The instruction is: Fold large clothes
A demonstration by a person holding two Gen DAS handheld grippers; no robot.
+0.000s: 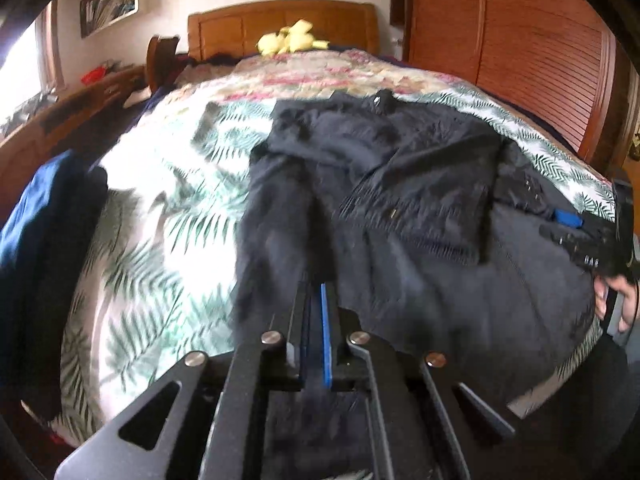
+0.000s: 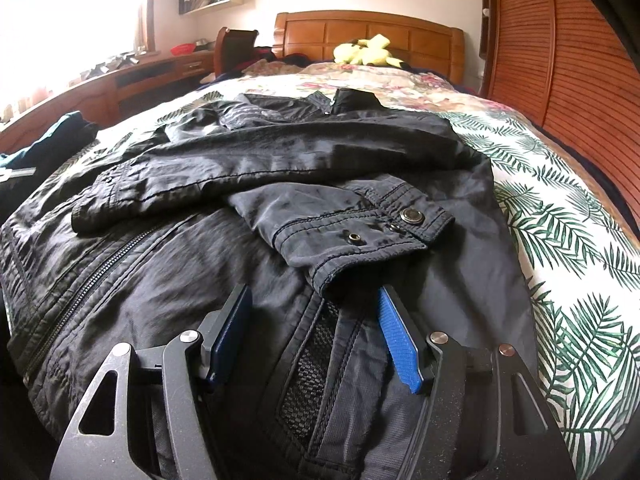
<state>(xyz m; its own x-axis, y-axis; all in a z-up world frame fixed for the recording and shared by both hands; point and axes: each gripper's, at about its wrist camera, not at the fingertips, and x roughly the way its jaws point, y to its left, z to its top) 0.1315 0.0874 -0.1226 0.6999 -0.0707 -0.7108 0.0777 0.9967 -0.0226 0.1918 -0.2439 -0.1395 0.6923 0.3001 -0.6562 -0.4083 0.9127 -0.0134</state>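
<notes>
A black jacket [image 2: 280, 152] lies face up on the bed, zipper running down its left half, both sleeves crossed over the chest. The snap-button cuff [image 2: 360, 236] ends just ahead of my right gripper [image 2: 312, 294], which stands open low over the hem with mesh lining between its blue pads, neither pad pressing. In the left wrist view the jacket [image 1: 400, 168] fills the middle. My left gripper [image 1: 316, 288] is shut, its tips buried in a raised, blurred fold of the jacket's left side. The right gripper [image 1: 560, 224] and a hand [image 1: 620, 300] show at the right edge.
The bed's leaf-print cover [image 2: 560, 208] gives way to a floral quilt [image 2: 360, 80] toward the wooden headboard [image 2: 372, 36], where a yellow plush toy [image 2: 364, 54] rests. A blue garment [image 1: 44, 208] lies at the left bed edge. A slatted wardrobe [image 2: 560, 60] stands right, a wooden desk [image 2: 120, 84] left.
</notes>
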